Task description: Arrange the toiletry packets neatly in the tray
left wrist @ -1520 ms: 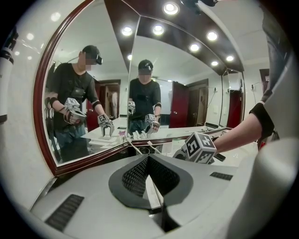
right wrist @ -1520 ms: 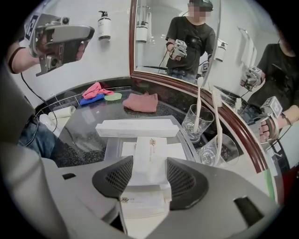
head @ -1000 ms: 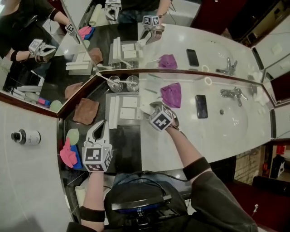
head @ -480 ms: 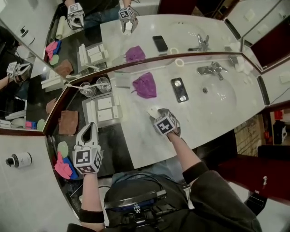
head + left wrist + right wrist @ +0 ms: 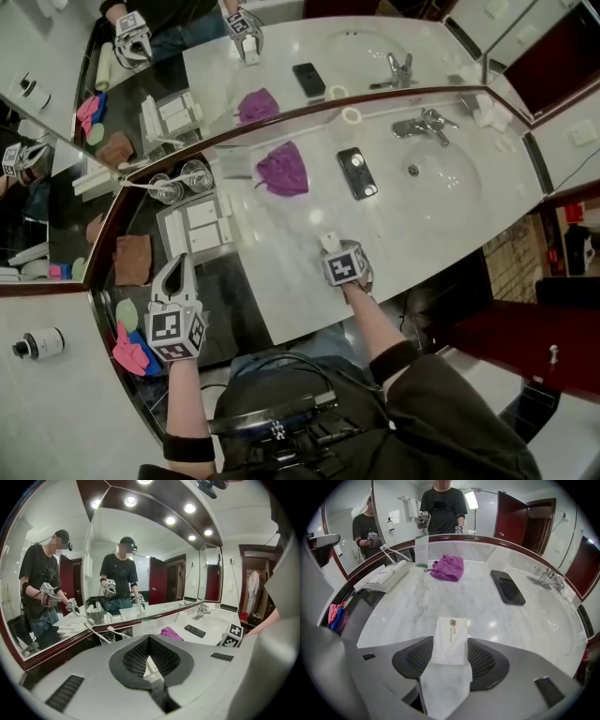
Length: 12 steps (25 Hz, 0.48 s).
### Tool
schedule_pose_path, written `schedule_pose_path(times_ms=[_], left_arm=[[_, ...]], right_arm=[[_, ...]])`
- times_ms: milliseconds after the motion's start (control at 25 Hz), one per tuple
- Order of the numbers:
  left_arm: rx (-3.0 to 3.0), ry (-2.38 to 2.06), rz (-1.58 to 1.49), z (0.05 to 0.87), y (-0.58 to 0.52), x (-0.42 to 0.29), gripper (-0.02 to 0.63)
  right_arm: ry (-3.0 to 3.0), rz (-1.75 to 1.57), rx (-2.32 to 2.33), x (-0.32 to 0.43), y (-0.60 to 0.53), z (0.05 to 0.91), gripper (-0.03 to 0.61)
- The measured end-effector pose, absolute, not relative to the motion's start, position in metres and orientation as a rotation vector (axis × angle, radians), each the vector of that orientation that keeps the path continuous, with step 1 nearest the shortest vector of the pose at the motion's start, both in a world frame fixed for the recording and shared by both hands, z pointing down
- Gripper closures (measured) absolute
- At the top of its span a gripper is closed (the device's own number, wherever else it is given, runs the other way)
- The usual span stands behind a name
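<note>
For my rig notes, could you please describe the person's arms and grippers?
The left gripper and right gripper are light grey with black textured pads, each bearing a marker cube. Sleeves are dark, with black arm bands.

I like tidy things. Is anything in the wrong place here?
Yes: one white packet is out over the marble counter, held in the right gripper, away from the tray where the other packets lie.

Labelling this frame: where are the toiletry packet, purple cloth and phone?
toiletry packet [image 5: 450, 641], right gripper view, middle of its white face
purple cloth [image 5: 449, 567], right gripper view, middle of the heap
phone [image 5: 507, 587], right gripper view, middle of its dark face
</note>
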State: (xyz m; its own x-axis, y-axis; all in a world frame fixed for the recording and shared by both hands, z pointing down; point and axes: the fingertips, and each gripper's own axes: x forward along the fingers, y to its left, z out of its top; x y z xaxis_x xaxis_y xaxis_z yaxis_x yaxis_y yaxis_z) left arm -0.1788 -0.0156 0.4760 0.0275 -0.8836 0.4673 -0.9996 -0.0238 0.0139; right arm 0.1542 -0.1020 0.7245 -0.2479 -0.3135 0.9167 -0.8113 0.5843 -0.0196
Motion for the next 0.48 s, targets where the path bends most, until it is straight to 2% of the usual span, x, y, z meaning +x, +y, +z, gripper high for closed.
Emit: schedule_pose_path(times_ms=[480], left_arm=[[1.961,-1.925,0.493,0.477,-0.004,-0.182,0.614]], right_arm=[[-1.797,0.647,1.019,0.165,-0.099,0.734,0.256]])
